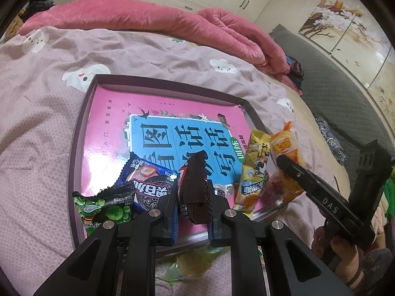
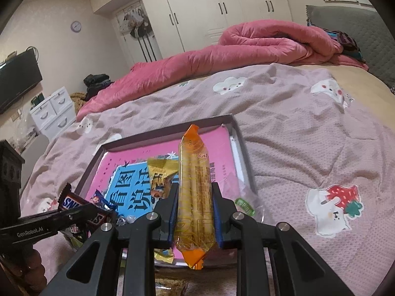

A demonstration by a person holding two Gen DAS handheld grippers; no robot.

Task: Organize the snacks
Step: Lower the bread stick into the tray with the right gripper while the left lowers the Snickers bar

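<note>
Holding one snack in each gripper over the tray [image 1: 81, 133] on the bed [image 2: 308, 133], I have both ready to set down. My left gripper [image 1: 193, 197] pinches a Snickers bar [image 1: 195, 187] upright near the tray's near edge. My right gripper [image 2: 195, 209] clamps an orange wafer pack [image 2: 195, 185] lengthwise between its fingers, so it should lie flat beside the yellow pack [image 1: 254, 170], I judge.
</note>
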